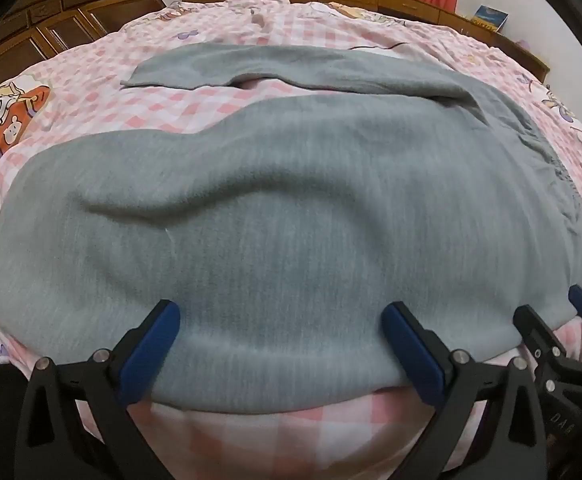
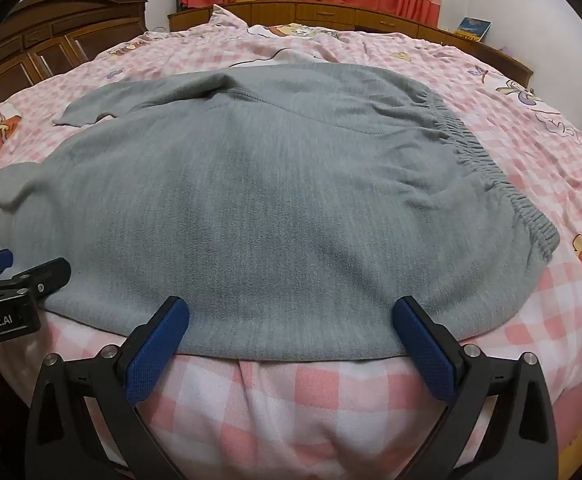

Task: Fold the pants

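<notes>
The grey pants (image 1: 271, 208) are lying spread on the bed (image 1: 251, 432); the left gripper (image 1: 279, 344) and right gripper (image 2: 291, 336) are straddling the near hem, jaws wide, probably readying to fold it away.

My left gripper (image 1: 281, 344) sits low at the near edge of the grey pants (image 1: 251, 216), jaws spread wide, the blue pads (image 1: 151, 354) resting on the near hem. The pants lie flat on the pink checked bedspread (image 1: 103, 112), one leg (image 1: 219, 66) stretched away to the far left (a long crease runs across the near leg). My right gripper (image 1: 559, 320) shows at the near right, touching the same hem. Dark wooden cabinets (image 1: 51, 20) stand far left.
</notes>
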Motion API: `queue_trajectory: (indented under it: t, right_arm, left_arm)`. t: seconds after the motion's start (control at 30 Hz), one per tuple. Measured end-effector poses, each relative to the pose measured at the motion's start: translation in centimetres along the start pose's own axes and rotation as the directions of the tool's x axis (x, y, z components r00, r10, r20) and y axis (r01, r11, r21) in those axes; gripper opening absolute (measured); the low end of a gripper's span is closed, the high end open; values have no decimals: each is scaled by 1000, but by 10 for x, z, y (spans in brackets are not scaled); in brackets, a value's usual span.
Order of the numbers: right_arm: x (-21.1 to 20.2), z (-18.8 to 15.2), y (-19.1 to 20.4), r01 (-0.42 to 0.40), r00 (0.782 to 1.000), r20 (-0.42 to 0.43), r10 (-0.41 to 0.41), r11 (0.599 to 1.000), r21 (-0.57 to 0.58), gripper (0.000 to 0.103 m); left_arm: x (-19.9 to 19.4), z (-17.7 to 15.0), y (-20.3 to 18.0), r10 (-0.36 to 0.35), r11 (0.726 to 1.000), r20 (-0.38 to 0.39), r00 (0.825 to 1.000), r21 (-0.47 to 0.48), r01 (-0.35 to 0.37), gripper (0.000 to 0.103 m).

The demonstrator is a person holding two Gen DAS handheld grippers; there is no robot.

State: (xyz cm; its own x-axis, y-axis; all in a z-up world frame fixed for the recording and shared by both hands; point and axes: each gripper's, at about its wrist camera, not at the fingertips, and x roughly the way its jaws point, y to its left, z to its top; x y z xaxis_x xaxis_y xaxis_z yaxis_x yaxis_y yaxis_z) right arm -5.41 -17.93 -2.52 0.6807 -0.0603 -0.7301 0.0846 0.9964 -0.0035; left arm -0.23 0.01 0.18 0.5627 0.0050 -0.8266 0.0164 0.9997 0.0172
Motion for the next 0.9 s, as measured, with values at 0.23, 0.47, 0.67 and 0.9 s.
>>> queue_trajectory:
  t: [0.23, 0.47, 0.67, 0.9]
  right_arm:
    - [-1, 3, 0, -5, 1000, -12, 5, 1000, 12, 103]
    - [0, 1, -1, 1, 1000, -9, -1, 1000, 13, 103]
    - [-1, 0, -3, -17, 1000, -11, 17, 1000, 0, 103]
    - [-2, -1, -3, -23, 1000, -15, 23, 1000, -2, 103]
  left_arm:
    - [0, 6, -1, -11, 1000, -37, 999, -23, 10, 103]
    - [1, -1, 3, -18, 1000, -13, 1000, -14, 18, 103]
    - [2, -1, 1, -11, 1000, -18, 1000, -16, 11, 103]
    - [2, -2, -1, -11, 1000, -24, 1000, -16, 11, 103]
